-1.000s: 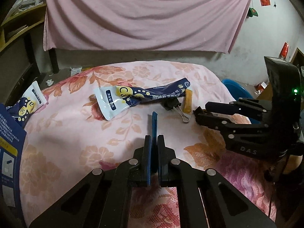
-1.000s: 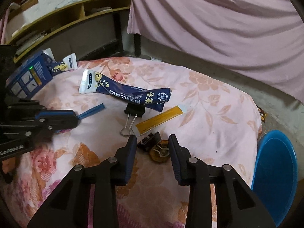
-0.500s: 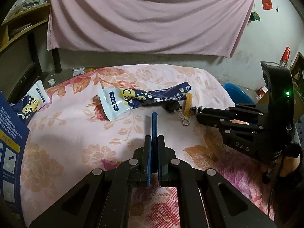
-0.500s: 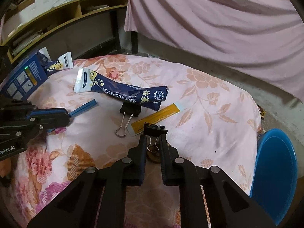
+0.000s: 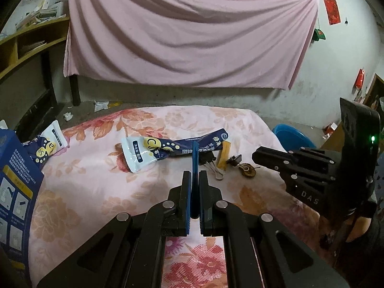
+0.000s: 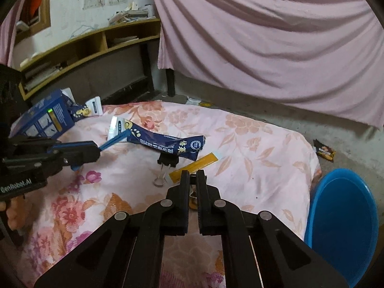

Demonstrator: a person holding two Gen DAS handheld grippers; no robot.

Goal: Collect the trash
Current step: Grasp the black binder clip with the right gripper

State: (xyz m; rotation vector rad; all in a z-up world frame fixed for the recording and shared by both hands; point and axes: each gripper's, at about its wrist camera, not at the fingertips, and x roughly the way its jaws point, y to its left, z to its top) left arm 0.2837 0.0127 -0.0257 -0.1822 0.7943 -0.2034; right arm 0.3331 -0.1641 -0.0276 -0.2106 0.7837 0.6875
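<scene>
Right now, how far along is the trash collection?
Nothing shows in the round blue plastic tub yet. Left tool grips a flat blue strip; right tool is shut at the small black binder clip, hold unclear. Remaining: navy snack wrapper, yellow strip, larger clip.

Each camera I work through sits behind its own tongs and looks forward and downward along them, close over the floral-covered bench (image 5: 100, 192). The left wrist view faces the pink curtain (image 5: 187, 38), with the right tongs (image 5: 258, 154) entering from its right edge. The right wrist view faces the same curtain more obliquely, with the left tongs (image 6: 97, 152) at its left edge. Both views share the navy wrapper (image 5: 172, 147), the blue bin (image 6: 343, 216) and the bench's middle.
</scene>
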